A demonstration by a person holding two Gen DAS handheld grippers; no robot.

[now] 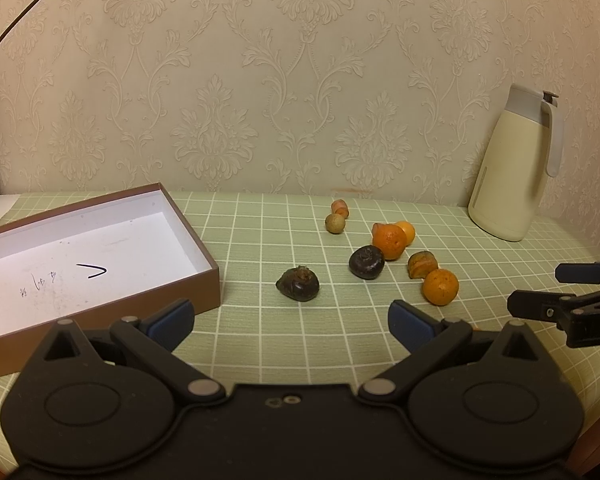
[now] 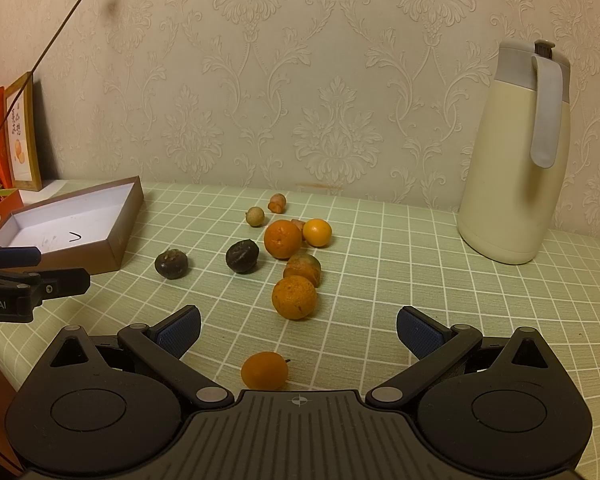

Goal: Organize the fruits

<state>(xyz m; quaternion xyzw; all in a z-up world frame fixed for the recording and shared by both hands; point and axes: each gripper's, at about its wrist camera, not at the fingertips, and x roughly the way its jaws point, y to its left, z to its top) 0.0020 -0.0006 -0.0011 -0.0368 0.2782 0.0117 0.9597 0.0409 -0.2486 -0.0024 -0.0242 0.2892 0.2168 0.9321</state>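
Note:
Several fruits lie loose on the green checked tablecloth point(image 1: 260, 344): two dark round fruits point(image 1: 299, 284) point(image 1: 366, 262), oranges point(image 1: 389, 241) point(image 1: 440, 287) and small pale ones point(image 1: 335, 223). An open brown box point(image 1: 100, 248) with a white inside stands at the left, with no fruit in it. My left gripper point(image 1: 291, 320) is open and empty, just short of the nearer dark fruit. My right gripper point(image 2: 298, 330) is open and empty; a small orange fruit point(image 2: 264, 370) lies between its fingers near the base, and an orange point(image 2: 294, 297) lies just beyond the tips.
A cream thermos jug point(image 2: 516, 156) stands at the back right against the patterned wall. A framed picture point(image 2: 22, 136) and orange boxes point(image 2: 0, 204) stand at the far left beyond the box. The table's front edge lies close below both grippers.

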